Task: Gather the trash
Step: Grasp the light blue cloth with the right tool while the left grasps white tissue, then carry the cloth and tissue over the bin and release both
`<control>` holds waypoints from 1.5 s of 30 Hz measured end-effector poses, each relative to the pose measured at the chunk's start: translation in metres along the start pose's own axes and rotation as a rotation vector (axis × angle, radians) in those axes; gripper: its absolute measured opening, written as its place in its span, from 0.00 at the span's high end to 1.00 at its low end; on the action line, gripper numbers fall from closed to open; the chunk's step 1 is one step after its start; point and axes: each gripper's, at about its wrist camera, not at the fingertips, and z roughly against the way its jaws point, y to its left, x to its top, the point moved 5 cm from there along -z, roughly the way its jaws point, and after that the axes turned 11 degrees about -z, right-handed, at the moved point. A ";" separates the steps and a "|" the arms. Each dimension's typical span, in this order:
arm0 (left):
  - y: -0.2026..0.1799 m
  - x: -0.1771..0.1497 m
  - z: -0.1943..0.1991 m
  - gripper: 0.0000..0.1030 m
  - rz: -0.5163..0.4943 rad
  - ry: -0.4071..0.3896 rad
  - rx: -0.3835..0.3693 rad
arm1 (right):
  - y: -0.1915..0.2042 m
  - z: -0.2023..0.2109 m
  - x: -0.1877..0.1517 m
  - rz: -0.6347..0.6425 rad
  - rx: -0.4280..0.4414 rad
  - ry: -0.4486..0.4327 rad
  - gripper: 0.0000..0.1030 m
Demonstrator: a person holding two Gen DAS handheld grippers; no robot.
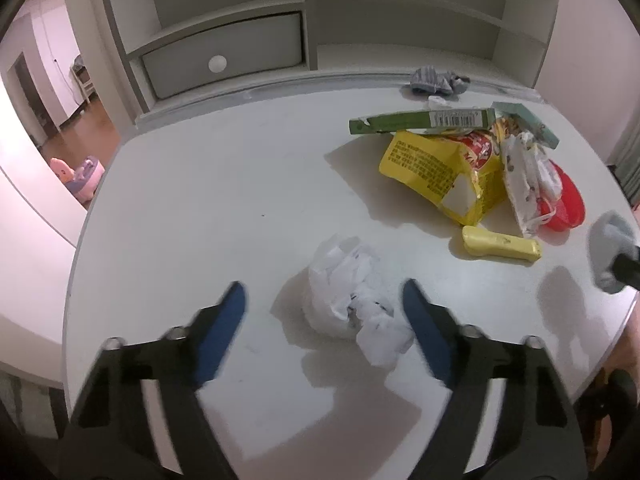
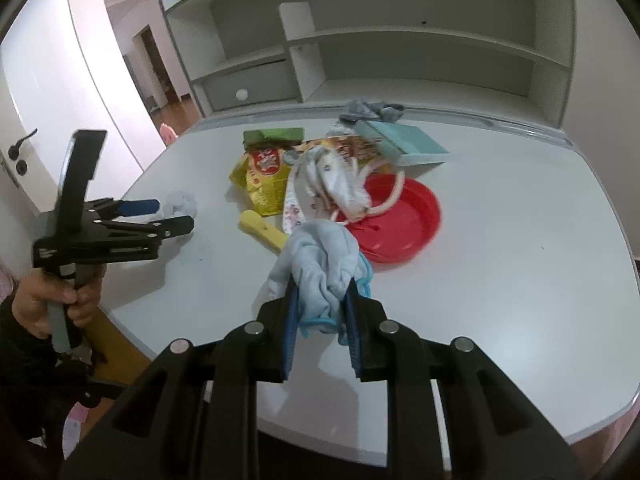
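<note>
My right claw (image 2: 320,320) is clamped on a pale blue cloth (image 2: 316,260), bunched between the blue pads, with a turquoise cord looping out beside them. My left claw (image 1: 324,304) stands part-way apart, nothing pressed: the crumpled white paper wad (image 1: 356,300) lies on the counter (image 1: 200,200) between the two fingers, close to the right-hand pad, and I cannot tell whether it touches it. The wad is scrunched tissue or thin plastic with dark print specks.

Taking the wad as my landmark: just beyond it and to the right lies a pale yellow stick-shaped piece (image 1: 500,246). Farther on in that direction stands a crinkled yellow snack bag (image 1: 436,172) with red print, and against its right side a patterned white bib or cloth (image 1: 524,176) droops into a red plate (image 2: 404,220), with a pale ring resting on the plate too. Beyond the bag a long green carton (image 1: 420,120) lies flat, next to a teal box (image 2: 404,142). Farthest from the wad, at the counter's back edge by the shelf unit (image 1: 224,32), sits a grey striped cloth (image 1: 436,80)
</note>
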 end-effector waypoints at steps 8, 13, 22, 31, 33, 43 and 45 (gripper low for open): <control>-0.059 0.032 0.029 0.64 -0.067 -0.098 -0.090 | -0.089 0.059 -0.009 -0.168 -0.097 -0.107 0.79; -0.174 0.071 0.055 0.64 -0.237 -0.196 -0.261 | -0.186 0.111 -0.034 -0.352 -0.227 -0.183 0.79; -0.440 0.083 0.063 0.64 -0.546 -0.200 -0.648 | -0.348 0.186 -0.135 -0.694 -0.446 -0.222 0.79; -0.631 0.020 -0.024 0.64 -0.824 -0.028 -0.772 | -0.456 0.185 -0.246 -0.958 -0.517 -0.122 0.79; -0.655 0.006 -0.044 0.64 -0.831 0.051 -0.821 | -0.468 0.180 -0.265 -0.997 -0.514 -0.108 0.79; -0.710 -0.026 -0.116 0.64 -0.899 0.168 -0.790 | -0.510 0.146 -0.312 -1.104 -0.486 -0.030 0.79; -0.716 -0.026 -0.122 0.64 -0.901 0.180 -0.784 | -0.513 0.142 -0.314 -1.108 -0.481 -0.026 0.79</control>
